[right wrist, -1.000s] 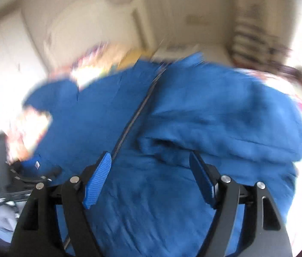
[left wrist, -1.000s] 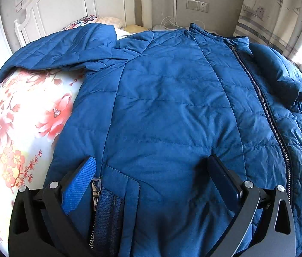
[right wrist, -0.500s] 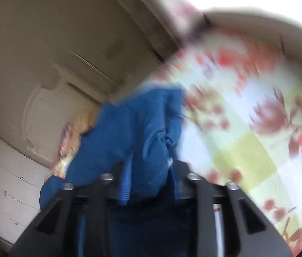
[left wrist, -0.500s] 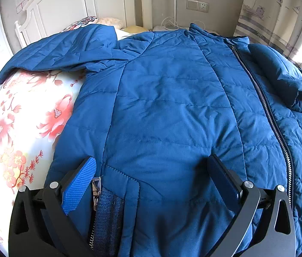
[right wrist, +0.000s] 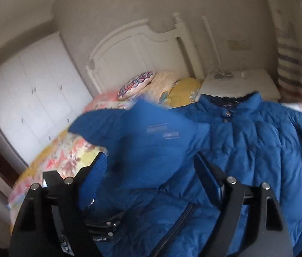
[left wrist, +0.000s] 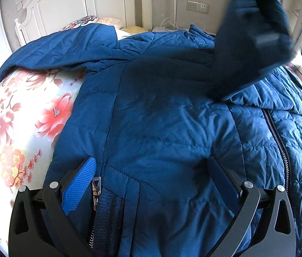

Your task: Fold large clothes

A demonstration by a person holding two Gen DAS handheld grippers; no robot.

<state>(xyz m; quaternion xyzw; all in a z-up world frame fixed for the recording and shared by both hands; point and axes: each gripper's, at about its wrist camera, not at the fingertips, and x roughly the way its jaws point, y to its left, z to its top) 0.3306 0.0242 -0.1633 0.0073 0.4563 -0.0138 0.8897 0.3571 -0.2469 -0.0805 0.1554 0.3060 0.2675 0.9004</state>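
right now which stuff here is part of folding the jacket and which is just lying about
Part of the job:
- blue quilted jacket, spread on the bed
- its raised sleeve, blurred in mid-air
- left gripper, open over the hem
- right gripper, open

Just lying about:
- floral bedsheet
- pillows
- white headboard
- nightstand
- wardrobe

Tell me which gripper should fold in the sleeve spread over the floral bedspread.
Left, probably. The left gripper is open, empty, over the jacket hem on the side of the spread sleeve; the right gripper, also open, faces the other sleeve, blurred in midair.
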